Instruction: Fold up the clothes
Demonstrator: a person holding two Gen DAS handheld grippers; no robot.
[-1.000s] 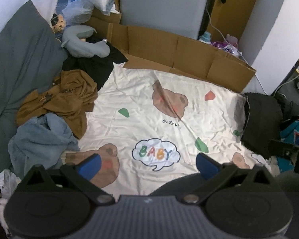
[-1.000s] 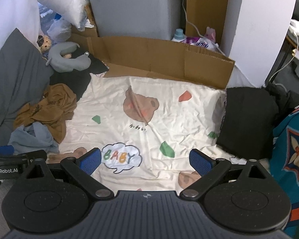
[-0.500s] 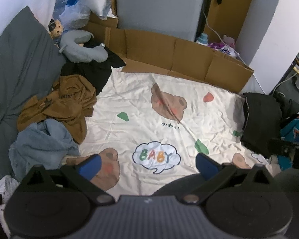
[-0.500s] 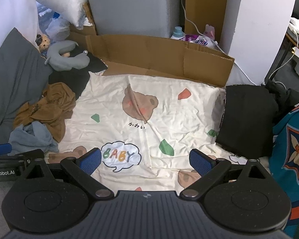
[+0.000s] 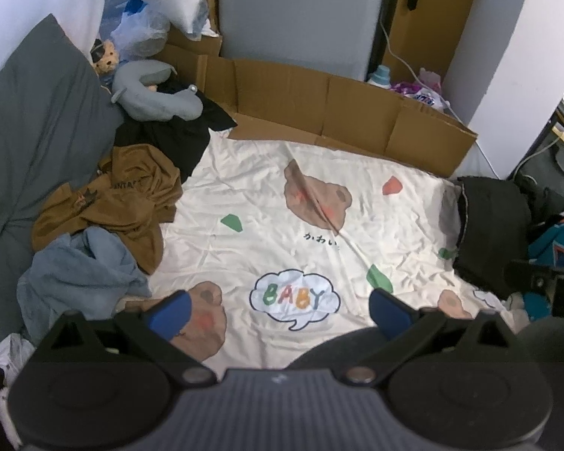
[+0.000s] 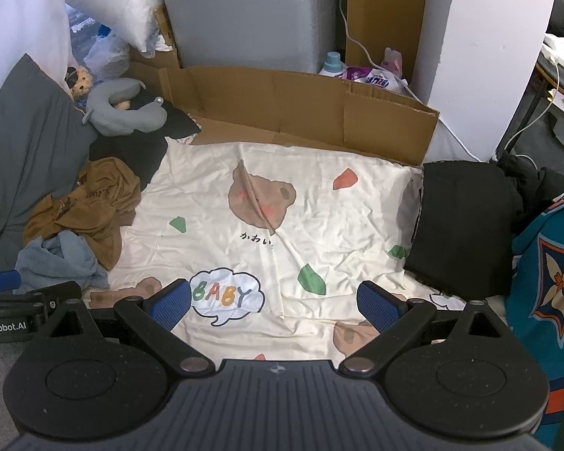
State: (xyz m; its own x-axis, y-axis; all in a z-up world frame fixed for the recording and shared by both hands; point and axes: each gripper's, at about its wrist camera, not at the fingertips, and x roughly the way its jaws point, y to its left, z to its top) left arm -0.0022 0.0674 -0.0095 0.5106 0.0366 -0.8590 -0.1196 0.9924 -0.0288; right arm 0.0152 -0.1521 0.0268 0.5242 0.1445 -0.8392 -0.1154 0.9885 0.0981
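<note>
A heap of crumpled clothes lies at the left edge of a cream bear-print sheet (image 5: 282, 225): a brown shirt (image 5: 120, 199), a light blue garment (image 5: 75, 274) and a black garment (image 5: 169, 139). A folded black garment (image 6: 458, 225) rests on the sheet's right side. My left gripper (image 5: 280, 310) hovers open above the near part of the sheet, holding nothing. My right gripper (image 6: 274, 302) is open and empty too, over the "BABY" print (image 6: 225, 295). In the right wrist view the left gripper's body (image 6: 22, 312) shows at the lower left.
A grey cushion (image 5: 26, 143) lines the left side, with a grey neck pillow (image 5: 154, 94) and a small plush toy (image 5: 107, 58) behind the heap. Flattened cardboard (image 5: 338, 116) borders the far edge. A teal patterned cloth (image 6: 541, 289) lies at the right.
Both views have drifted slightly; the scene sits a little lower and closer in the frames. No garment has moved and both grippers stay open.
</note>
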